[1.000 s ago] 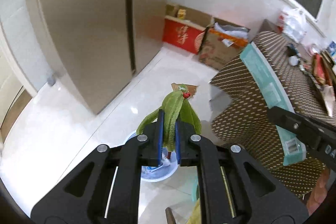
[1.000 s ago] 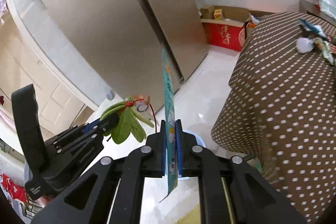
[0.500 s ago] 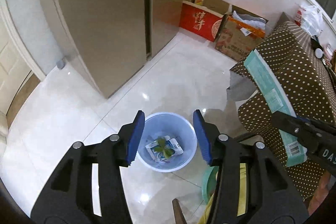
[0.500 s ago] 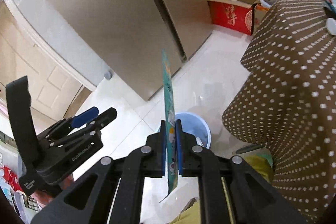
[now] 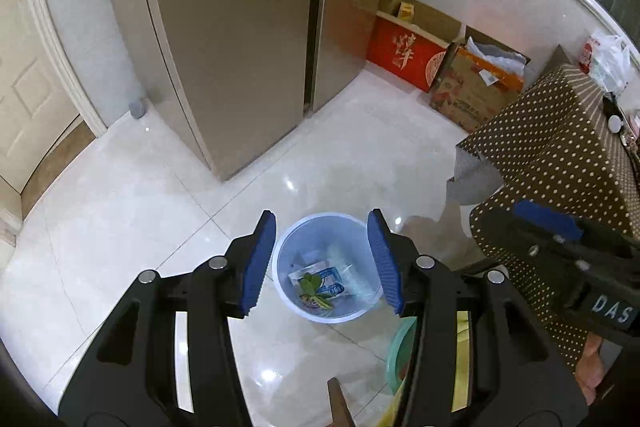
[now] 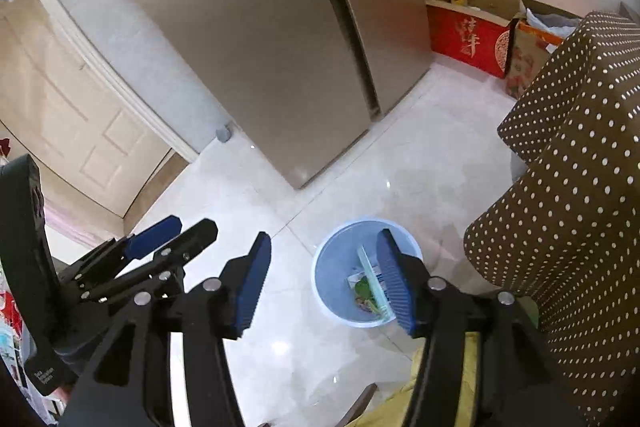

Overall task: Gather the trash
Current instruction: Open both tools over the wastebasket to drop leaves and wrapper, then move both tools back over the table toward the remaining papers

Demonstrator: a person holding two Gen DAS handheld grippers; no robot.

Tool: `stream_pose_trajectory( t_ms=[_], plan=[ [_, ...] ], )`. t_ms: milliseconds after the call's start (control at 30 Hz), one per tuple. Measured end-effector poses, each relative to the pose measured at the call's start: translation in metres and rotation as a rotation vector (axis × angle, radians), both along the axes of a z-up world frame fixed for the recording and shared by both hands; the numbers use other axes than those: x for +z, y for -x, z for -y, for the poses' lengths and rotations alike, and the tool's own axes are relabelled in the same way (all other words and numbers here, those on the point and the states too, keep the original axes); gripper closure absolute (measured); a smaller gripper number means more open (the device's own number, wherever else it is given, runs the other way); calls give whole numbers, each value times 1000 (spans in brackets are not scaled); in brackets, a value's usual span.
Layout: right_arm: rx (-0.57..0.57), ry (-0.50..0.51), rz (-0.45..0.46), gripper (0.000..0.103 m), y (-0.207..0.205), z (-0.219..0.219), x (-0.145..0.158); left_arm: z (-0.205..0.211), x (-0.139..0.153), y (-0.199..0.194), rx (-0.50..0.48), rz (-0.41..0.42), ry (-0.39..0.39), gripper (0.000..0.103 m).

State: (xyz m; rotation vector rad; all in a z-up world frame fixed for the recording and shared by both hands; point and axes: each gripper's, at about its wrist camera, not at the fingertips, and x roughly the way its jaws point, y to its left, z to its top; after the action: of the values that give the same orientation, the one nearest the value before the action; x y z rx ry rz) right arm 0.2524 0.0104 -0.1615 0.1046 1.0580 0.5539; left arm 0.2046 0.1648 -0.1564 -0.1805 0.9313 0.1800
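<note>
Left gripper (image 5: 322,263): the blue pads stand apart with nothing between them. In the left wrist view the gap frames the blue bin (image 5: 280,259), which stands on the white tiled floor (image 5: 120,219) in the lower centre of the frame. Inside the bin lie a green leafy scrap (image 5: 314,287) and a white-and-blue wrapper (image 5: 332,277), the scrap resting on top of the wrapper.

Right gripper (image 6: 324,283): the jaws are opening, and no pad presses on anything. In the right wrist view a flat teal packet (image 6: 374,281) appears edge-on within the bin's outline, just left of the right-hand pad (whether it has come to rest cannot be told). The bin sits at lower centre-right of that frame, partly covered by the right finger.

Surroundings: a tall steel fridge (image 5: 240,27) fills the upper centre of both views. A table under a brown dotted cloth (image 5: 560,155) occupies the right edge, near the bin. A red box (image 5: 404,55) and a brown carton (image 5: 472,95) stand against the wall at upper right. A cream door (image 6: 60,107) is at the left.
</note>
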Motion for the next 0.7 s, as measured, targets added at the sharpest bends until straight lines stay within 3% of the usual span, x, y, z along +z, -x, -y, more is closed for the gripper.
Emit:
stream_pose_trajectory(
  t_ms=[267,500,700],
  plan=[
    [-28,-18,2,48,6,22,14,24,22,1,-45,53,-4,55],
    [-67,-47,67,48,19,54,43,55,40,-2,-117,99,-6,52],
    [-168,-50,133,44,30,101,66,95,56,-7,-206,135,-2,48]
  ],
)
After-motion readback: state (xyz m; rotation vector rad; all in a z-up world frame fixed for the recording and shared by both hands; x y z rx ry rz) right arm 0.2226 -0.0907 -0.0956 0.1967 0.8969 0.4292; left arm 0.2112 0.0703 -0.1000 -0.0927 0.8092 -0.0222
